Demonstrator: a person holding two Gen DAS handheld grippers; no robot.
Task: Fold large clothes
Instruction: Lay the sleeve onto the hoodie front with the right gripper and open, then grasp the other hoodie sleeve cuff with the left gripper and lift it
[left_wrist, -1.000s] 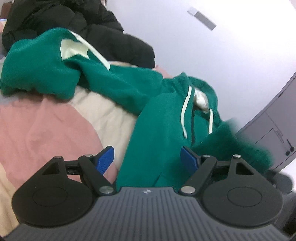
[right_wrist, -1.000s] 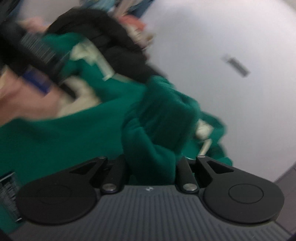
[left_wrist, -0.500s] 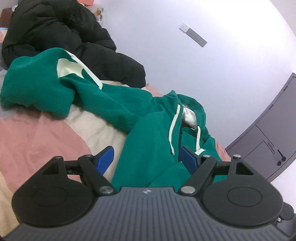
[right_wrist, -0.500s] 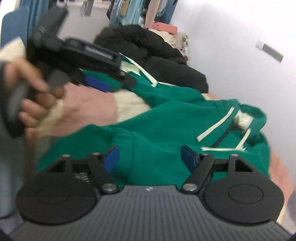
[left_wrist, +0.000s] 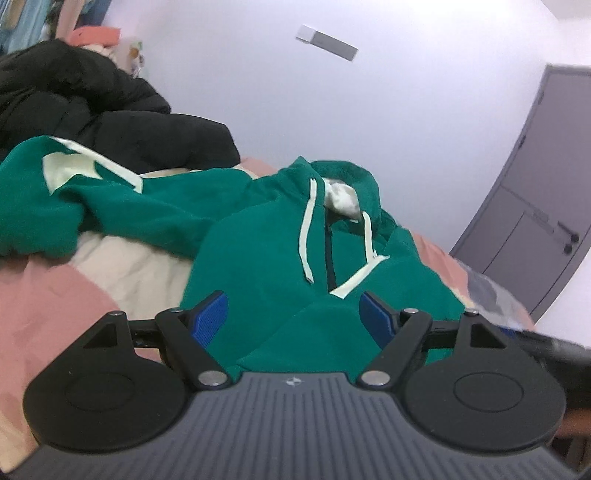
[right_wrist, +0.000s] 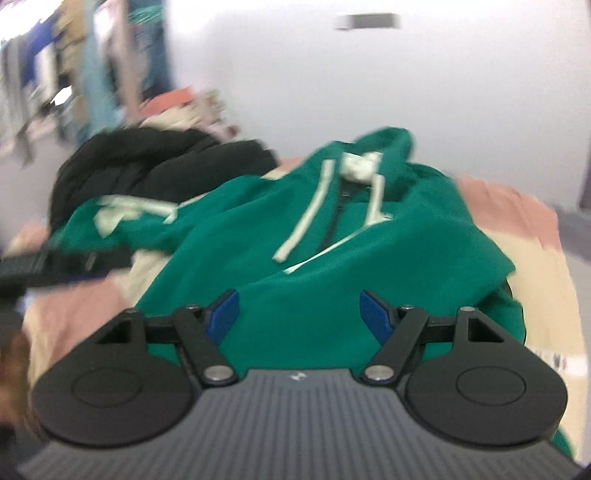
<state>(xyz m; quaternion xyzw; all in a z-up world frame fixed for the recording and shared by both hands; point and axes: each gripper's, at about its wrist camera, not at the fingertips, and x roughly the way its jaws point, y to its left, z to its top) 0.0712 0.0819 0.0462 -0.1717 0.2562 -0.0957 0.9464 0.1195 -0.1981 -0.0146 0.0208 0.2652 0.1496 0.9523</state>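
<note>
A green hoodie (left_wrist: 266, 258) with pale drawstrings and a zip lies front up on the bed, hood toward the wall. One sleeve with a pale patch (left_wrist: 66, 170) trails off to the left. My left gripper (left_wrist: 293, 317) hovers open over the hoodie's lower front; its blue pads do not press the cloth. In the right wrist view the same hoodie (right_wrist: 332, 251) fills the middle, blurred. My right gripper (right_wrist: 299, 314) is open above its lower part, with nothing pinched between the pads.
A black puffer jacket (left_wrist: 92, 110) is piled behind the sleeve, by the wall. The pink and cream bedcover (left_wrist: 55, 295) shows to the left. A grey door (left_wrist: 535, 221) stands at the right. Hanging clothes (right_wrist: 74, 74) are blurred at the far left.
My right gripper was shut on a bunch of green cloth; it has let go, opened and rolled level. Both grippers have drawn back, and the hoodie lies spread on the bed.
</note>
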